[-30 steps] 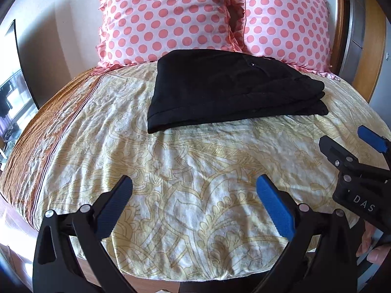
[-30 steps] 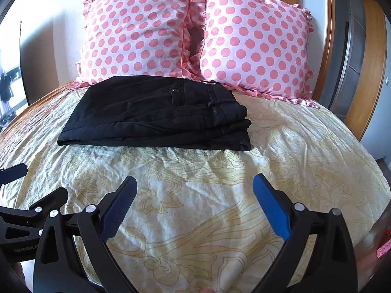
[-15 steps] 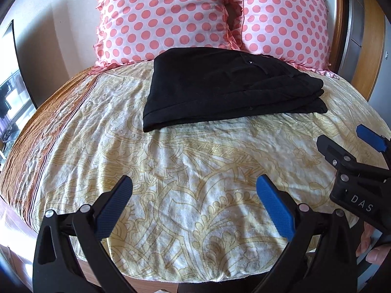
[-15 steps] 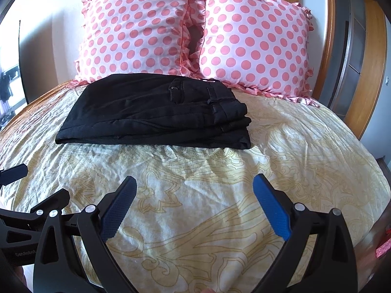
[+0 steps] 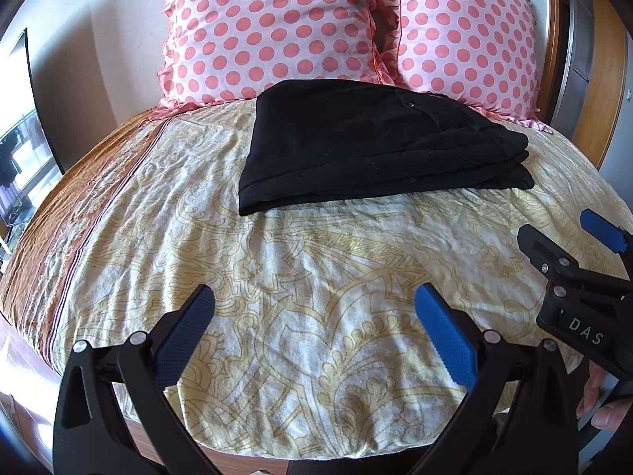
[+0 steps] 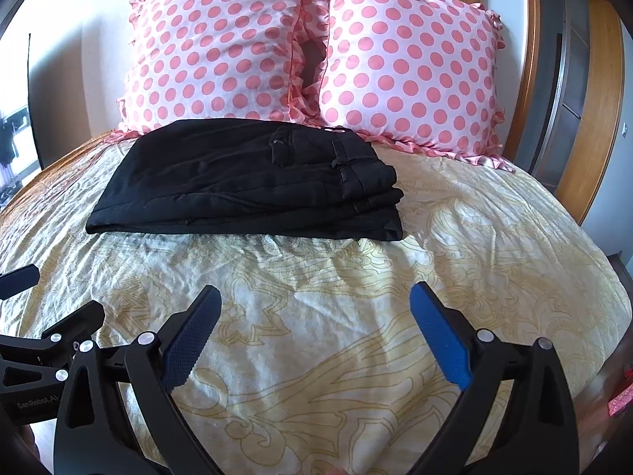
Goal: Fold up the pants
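Pants (image 5: 372, 146) lie folded into a flat black stack toward the head end of the bed (image 5: 277, 277), their far edge touching the two polka-dot pillows (image 6: 308, 51) — well ahead of both tongs, with a broad stretch of bare yellow bedspread between. The stack's long axis runs across the bed, side to side; the waistband and layered edges sit at its right end, the smooth fold at its left. The left gripper (image 5: 312, 332) hangs over the foot edge of the bed with its blue pads wide apart and nothing between them. The right gripper (image 6: 312, 332) does the same just beside it, also spread and empty. Seen from the left wrist the stack sits ahead and slightly right; from the right wrist it sits ahead and slightly left — so it lies roughly between the two, neither clearly nearer. Judging by the neat stack, the folding looks finished or nearly so, and any further move would call for a forward reach.
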Tool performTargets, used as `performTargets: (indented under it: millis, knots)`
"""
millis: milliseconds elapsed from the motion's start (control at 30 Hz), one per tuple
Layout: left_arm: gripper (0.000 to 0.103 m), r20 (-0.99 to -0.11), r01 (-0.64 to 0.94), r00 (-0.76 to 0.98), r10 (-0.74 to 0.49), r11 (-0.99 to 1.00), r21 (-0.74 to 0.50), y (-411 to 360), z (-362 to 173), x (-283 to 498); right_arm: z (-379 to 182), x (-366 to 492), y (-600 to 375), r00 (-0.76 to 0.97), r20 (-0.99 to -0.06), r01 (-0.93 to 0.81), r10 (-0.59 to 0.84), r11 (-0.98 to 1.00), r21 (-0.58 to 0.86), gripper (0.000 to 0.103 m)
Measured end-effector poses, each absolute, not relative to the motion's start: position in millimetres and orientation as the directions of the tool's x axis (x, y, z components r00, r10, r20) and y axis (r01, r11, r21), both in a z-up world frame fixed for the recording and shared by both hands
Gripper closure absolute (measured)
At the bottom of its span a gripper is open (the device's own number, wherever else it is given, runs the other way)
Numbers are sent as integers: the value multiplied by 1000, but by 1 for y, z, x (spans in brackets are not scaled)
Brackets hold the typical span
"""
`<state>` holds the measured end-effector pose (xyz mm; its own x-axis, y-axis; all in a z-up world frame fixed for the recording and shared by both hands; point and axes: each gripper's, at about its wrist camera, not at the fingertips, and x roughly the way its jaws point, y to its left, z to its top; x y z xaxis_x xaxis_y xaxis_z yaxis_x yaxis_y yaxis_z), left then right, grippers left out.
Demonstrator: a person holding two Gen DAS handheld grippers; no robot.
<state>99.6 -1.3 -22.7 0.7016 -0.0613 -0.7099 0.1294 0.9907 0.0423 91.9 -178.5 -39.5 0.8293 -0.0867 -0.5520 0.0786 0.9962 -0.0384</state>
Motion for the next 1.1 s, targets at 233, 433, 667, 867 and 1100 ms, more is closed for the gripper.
performTargets:
  millis: [233, 433, 667, 867, 1100]
  knots:
    - [2, -712, 127, 700, -59, 991, 42, 0, -23, 100, -43, 93, -183, 828, -554, 79, -87, 996, -37, 5]
    - [2, -714, 125, 698, -61, 991, 38, 1, -24, 101, -42, 93, -181, 828, -554, 78, -87, 996, -39, 5]
    - [2, -716, 125, 695, -60, 991, 39, 0, -25, 101, -44, 93, -182, 827, -556, 77, -86, 996, -39, 5]
    - [2, -718, 127, 693, -59, 991, 41, -1, -26, 103, -47, 94, -181, 823, -561, 77, -84, 996, -37, 5]
    - [2, -720, 127, 691, -58, 991, 42, -2, -27, 103, -48, 94, -182, 822, -563, 77, -84, 996, -36, 5]
